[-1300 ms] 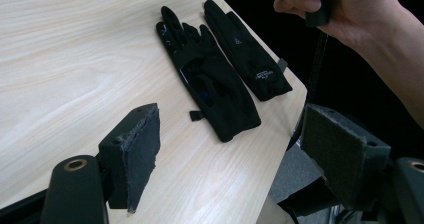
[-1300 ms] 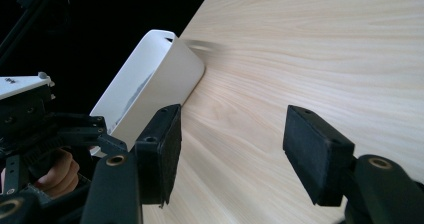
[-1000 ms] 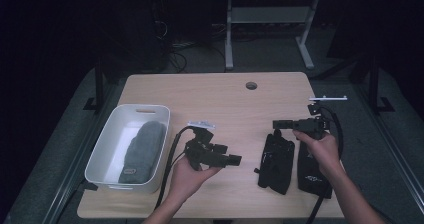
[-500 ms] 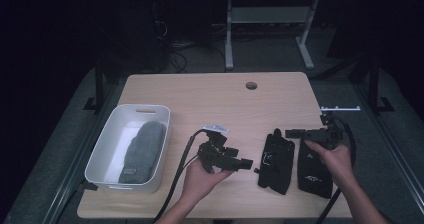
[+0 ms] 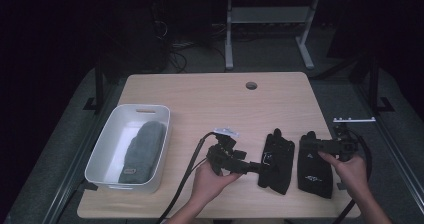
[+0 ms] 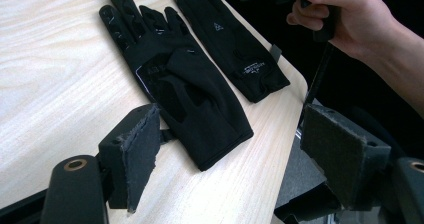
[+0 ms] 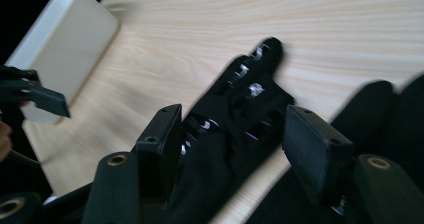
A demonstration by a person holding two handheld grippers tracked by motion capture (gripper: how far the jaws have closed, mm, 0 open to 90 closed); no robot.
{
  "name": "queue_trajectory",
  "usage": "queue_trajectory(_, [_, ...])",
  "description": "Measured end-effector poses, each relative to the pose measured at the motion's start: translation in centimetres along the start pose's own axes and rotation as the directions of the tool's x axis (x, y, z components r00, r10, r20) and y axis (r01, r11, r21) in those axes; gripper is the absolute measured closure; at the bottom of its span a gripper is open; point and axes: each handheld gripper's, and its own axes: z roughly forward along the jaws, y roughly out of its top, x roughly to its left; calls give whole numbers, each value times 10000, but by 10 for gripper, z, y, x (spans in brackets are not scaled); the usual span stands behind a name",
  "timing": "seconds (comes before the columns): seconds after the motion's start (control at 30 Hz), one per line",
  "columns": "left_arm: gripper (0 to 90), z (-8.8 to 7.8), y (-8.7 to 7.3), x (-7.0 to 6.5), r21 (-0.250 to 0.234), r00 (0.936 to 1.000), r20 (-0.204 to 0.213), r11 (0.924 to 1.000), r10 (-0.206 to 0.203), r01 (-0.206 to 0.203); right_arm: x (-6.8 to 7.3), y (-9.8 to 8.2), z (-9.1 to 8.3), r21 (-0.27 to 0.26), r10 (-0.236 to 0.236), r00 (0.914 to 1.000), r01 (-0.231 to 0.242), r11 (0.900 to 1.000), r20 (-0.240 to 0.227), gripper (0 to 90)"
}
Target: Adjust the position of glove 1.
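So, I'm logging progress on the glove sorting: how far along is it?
Done: one grey glove lies in the white bin. In hand: both grippers are open, left gripper at the cuff of the left black glove, right gripper above the right black glove; neither grips yet. Left: both black gloves lie on the table.

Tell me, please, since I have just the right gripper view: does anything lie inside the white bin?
Observer: Yes, a grey mitten lies in the white bin.
Operator: Thank you. How does the left claw stand?
Observer: The left claw is open, and its pads are clear of the cloth.
Operator: What is it aimed at?
Observer: At the cuff end of the black glove that lies nearer the bin.
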Motion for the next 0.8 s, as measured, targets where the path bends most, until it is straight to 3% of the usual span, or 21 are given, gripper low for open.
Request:
queue_trajectory(0.27, [235,4,-2,-1,23,10000,-27,10000,2,-2,-5,-10,-10,277,-682,9931,659,9974,949,424])
queue_trajectory(0.4, [236,5,-2,-2,24,10000,-16,10000,14,-14,-4,-16,-15,684,-1330,9760,1228,9901,1724,432])
queue_trajectory(0.5, [235,6,-4,-1,62,10000,-2,10000,25,-25,-5,-22,-15,1062,-1809,9555,1599,9814,2332,434])
queue_trajectory(0.7, [235,7,-5,0,147,10000,-50,9999,8,-7,-5,-33,-5,1907,-3002,8999,2497,9494,3162,449])
queue_trajectory(0.8, [236,7,-5,-1,188,10000,-47,9998,-45,46,-3,-38,2,2198,-3233,8831,2596,9404,3401,458])
